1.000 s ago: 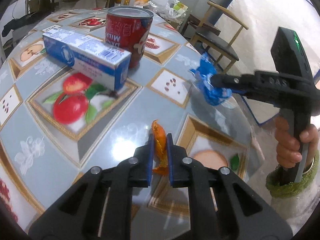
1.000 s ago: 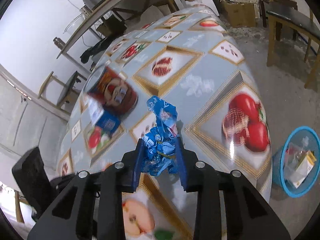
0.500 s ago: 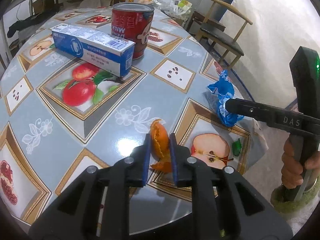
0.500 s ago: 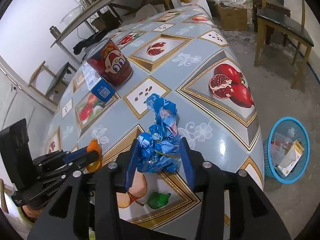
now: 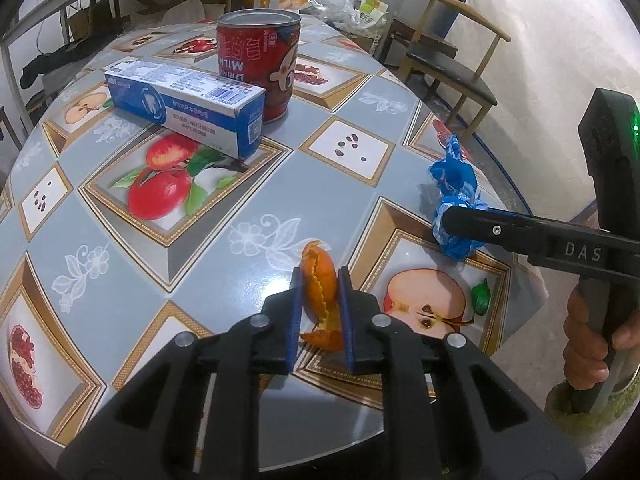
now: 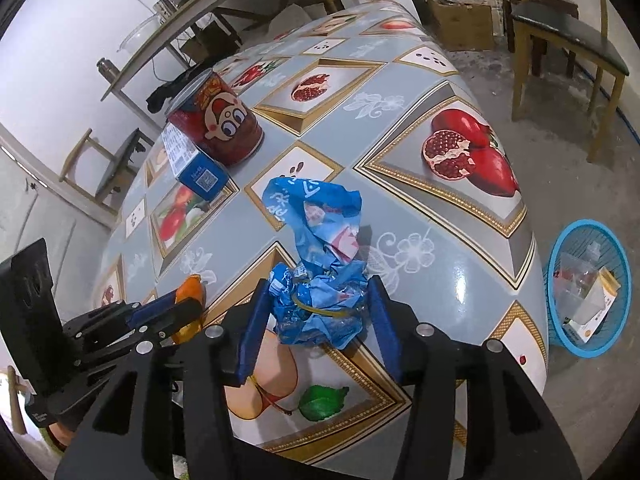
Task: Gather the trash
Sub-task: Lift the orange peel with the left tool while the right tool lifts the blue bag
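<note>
An orange peel (image 5: 317, 294) stands between the blue pads of my left gripper (image 5: 320, 272), whose jaws are closing and press on both sides of it, just above the fruit-patterned table (image 5: 160, 240). A crumpled blue wrapper (image 6: 316, 232) lies on the table near its right edge, between the fingers of my right gripper (image 6: 318, 282). Those jaws are opening, and a thin gap shows on each side of the wrapper. In the right wrist view, the left gripper (image 6: 188, 304) with the peel (image 6: 191, 289) is at lower left. A hand (image 5: 588, 344) holds the right gripper's handle.
A red milk can (image 5: 260, 68) and a blue-and-white toothpaste box (image 5: 184, 100) stand at the table's far side. On the floor to the right, below the table edge, a blue basket (image 6: 551, 280) holds some packaging. A wooden chair (image 5: 452, 64) stands beyond.
The right gripper's jaws have spread away from the blue wrapper, which now rests on the table. The left gripper has kept hold of the orange peel and barely moved.
</note>
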Motion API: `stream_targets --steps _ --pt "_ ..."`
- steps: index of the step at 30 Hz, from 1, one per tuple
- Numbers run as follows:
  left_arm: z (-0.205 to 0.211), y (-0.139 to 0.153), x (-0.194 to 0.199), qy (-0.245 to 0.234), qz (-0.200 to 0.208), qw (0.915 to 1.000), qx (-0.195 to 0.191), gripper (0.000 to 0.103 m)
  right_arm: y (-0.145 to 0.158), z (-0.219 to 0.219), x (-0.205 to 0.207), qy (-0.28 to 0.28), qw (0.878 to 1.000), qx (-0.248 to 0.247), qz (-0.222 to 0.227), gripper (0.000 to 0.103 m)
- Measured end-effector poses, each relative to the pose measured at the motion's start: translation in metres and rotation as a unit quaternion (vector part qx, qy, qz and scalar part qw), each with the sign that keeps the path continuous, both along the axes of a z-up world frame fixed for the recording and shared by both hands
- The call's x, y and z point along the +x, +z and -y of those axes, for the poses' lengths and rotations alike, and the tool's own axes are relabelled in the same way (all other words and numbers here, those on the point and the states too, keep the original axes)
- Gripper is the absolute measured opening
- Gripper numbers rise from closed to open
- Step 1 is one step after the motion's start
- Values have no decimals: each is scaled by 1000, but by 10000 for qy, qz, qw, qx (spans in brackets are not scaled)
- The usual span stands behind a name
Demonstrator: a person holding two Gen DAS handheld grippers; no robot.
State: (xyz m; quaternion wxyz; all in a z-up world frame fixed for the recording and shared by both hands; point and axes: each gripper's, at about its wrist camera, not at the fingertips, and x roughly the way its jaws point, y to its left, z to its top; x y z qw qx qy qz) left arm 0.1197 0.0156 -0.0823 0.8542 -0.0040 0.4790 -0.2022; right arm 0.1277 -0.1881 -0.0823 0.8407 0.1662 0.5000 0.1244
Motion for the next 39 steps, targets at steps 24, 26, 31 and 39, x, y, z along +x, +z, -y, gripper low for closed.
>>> stream_targets --steps 24,26,31,39 --pt "5 8 -4 4 182 9997 182 12 5 16 -5 -213 9997 119 56 37" --pt "5 9 -5 5 205 9996 190 12 6 18 -6 -223 9996 129 64 37" --pt "7 13 -7 -4 270 9994 204 12 9 20 -7 -239 9996 142 94 37" --pt "10 19 -9 -29 363 9991 218 12 12 23 -9 -272 9994 173 128 37"
